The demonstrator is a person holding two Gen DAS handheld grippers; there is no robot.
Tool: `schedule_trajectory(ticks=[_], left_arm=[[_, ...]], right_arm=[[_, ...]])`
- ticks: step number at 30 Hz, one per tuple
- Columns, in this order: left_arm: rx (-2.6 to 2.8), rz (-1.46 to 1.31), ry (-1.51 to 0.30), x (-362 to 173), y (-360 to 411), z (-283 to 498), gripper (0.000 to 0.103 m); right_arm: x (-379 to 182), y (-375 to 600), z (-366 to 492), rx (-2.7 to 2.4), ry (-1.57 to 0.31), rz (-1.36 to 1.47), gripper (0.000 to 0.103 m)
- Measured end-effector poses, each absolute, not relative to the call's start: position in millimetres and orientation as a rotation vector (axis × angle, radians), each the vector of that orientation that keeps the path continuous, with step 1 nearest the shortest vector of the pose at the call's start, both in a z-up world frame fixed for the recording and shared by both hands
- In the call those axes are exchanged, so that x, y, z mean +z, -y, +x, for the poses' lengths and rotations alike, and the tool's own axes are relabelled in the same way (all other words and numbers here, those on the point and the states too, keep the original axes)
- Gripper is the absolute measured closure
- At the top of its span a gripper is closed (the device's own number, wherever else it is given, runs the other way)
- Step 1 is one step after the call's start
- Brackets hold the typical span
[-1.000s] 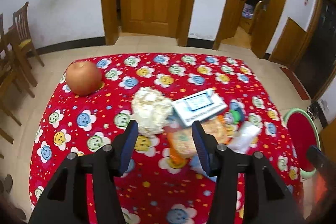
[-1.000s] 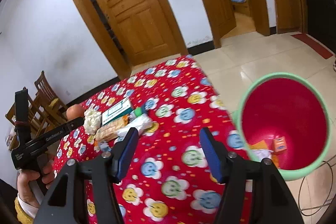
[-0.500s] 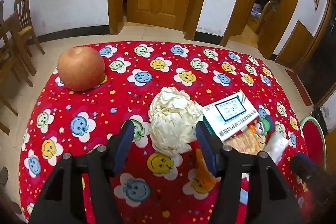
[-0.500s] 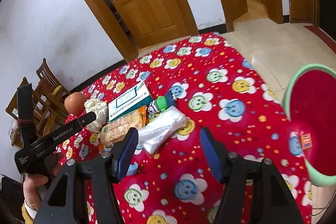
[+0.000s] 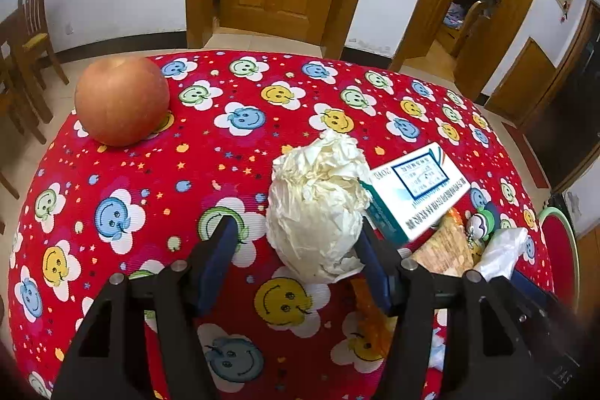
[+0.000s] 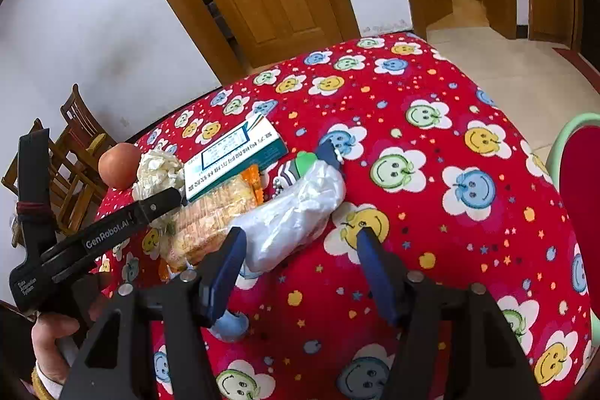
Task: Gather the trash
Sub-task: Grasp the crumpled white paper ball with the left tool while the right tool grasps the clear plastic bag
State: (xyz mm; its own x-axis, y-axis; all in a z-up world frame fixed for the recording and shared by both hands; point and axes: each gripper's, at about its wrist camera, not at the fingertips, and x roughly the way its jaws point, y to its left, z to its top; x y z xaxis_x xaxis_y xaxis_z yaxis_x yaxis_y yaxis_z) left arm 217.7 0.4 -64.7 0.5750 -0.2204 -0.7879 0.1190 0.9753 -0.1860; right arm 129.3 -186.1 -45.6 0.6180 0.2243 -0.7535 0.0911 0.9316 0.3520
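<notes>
A crumpled white paper ball [image 5: 315,208] lies on the red smiley-flower tablecloth [image 5: 262,92]. My left gripper [image 5: 295,231] is open around its lower half: the right finger is at the ball's edge, the left finger stands apart from it. Beside the ball are a white and teal box [image 5: 416,190], an orange snack packet [image 5: 444,242] and a clear plastic bag [image 6: 296,208]. My right gripper [image 6: 300,235] is open, with the bag's near end just between its fingertips. The red bin with a green rim [image 6: 579,182] stands past the table's right edge.
An apple [image 5: 122,100] rests at the table's far left. A small green striped toy on a bead chain [image 6: 300,167] lies behind the bag. Wooden chairs [image 5: 30,25] stand left of the table. A hand [image 6: 52,332] holds the left gripper's handle.
The left gripper moved forward and down until the paper ball came between its fingers. The right gripper swung left, away from the bin, down to the plastic bag.
</notes>
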Motion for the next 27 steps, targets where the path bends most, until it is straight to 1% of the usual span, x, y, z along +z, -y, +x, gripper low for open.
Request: schedule_trajectory(ticks=[1, 2, 3, 4, 6, 9, 15, 27], left_arm=[[-0.207, -0.119, -0.937, -66, -2, 217, 0.05], [-0.219, -0.123, -0.936, -65, 0, 216, 0.054], [-0.234, -0.128, -0.935, -65, 1, 215, 0.061], [-0.242, -0.128, -0.935, -64, 3, 215, 0.064], [-0.239, -0.119, -0.929, -63, 5, 213, 0.067], [-0.24, -0.125, -0.927, -62, 6, 212, 0.07], [-0.23, -0.123, -0.913, -52, 2, 205, 0.07], [-0.245, -0.131, -0.864, -19, -3, 169, 0.07]], right_arm=[[-45, 186, 129, 0.082, -0.905, 0.379, 0.041], [-45, 186, 129, 0.088, -0.903, 0.38, 0.046], [-45, 185, 129, 0.096, -0.9, 0.381, 0.049], [-44, 184, 129, 0.105, -0.897, 0.38, 0.054], [-43, 181, 128, 0.121, -0.893, 0.371, 0.065], [-40, 177, 127, 0.121, -0.88, 0.347, 0.069], [-36, 179, 121, 0.121, -0.865, 0.36, 0.072], [-10, 185, 92, 0.123, -0.811, 0.355, 0.073]])
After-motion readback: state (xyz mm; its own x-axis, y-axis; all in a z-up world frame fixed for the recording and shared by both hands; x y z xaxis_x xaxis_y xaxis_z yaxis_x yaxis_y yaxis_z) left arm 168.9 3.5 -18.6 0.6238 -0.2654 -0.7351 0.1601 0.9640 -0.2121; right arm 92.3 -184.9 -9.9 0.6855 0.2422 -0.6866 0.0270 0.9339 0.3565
